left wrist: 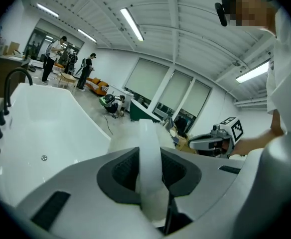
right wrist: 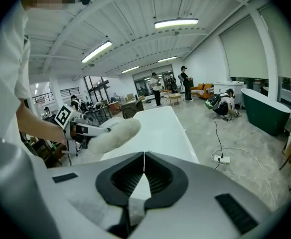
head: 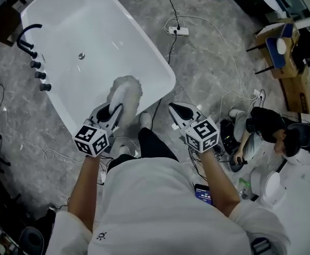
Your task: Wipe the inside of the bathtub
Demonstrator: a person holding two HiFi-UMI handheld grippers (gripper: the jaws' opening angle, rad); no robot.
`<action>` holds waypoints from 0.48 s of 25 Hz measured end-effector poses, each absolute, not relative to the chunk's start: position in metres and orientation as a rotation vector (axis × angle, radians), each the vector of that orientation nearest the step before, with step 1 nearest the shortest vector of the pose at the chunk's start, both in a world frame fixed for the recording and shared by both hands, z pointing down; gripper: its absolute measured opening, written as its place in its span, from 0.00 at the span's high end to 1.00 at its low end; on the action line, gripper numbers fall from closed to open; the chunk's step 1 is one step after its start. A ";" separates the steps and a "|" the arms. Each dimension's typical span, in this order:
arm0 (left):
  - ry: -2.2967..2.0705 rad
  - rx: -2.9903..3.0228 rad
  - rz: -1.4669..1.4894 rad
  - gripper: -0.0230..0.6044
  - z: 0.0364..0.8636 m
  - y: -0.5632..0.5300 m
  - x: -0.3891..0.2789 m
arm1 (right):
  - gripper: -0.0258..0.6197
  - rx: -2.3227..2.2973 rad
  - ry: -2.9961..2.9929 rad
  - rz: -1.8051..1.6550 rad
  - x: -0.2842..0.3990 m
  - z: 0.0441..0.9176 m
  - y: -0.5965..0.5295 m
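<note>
Overhead, left gripper (head: pixel 114 112) clamping duster (head: pixel 126 91), bathtub (head: pixel 99 28) below

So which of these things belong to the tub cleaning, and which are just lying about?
For the job: bathtub, fluffy white wiper, left tool gripping its handle.
Lying about: power strip, cardboard box, and the shut, empty right tool.

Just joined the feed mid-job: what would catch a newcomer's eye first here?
The big white bathtub fills the upper left of the head view, with a black faucet at its left edge. Over its near end, the left tongs are shut on a fluffy pad. The right tongs are shut and empty, over the floor right of the tub.
</note>
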State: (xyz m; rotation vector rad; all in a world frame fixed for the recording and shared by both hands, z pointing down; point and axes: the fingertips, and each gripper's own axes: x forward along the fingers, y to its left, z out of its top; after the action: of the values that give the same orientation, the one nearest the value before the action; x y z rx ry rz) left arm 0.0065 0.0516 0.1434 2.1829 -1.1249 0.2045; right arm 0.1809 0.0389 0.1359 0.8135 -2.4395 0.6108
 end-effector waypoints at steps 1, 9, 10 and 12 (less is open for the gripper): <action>-1.108 2.168 0.212 0.81 0.153 0.047 0.013 | 0.93 0.788 -2.415 0.605 0.183 0.147 0.034; -0.975 2.084 0.354 0.81 0.247 -0.001 0.064 | 0.93 0.585 -2.314 0.490 0.188 0.225 -0.019; -0.967 2.072 0.369 0.81 0.259 -0.005 0.068 | 0.93 0.568 -2.311 0.483 0.188 0.234 -0.023; -0.952 2.045 0.381 0.81 0.283 -0.013 0.077 | 0.93 0.544 -2.305 0.476 0.188 0.253 -0.032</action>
State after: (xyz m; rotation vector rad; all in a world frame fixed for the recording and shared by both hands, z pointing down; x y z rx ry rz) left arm 0.0774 -0.0128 0.2825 2.0448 -0.9519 0.3813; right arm 0.1876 -0.0316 0.2533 0.5436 -2.3045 0.4759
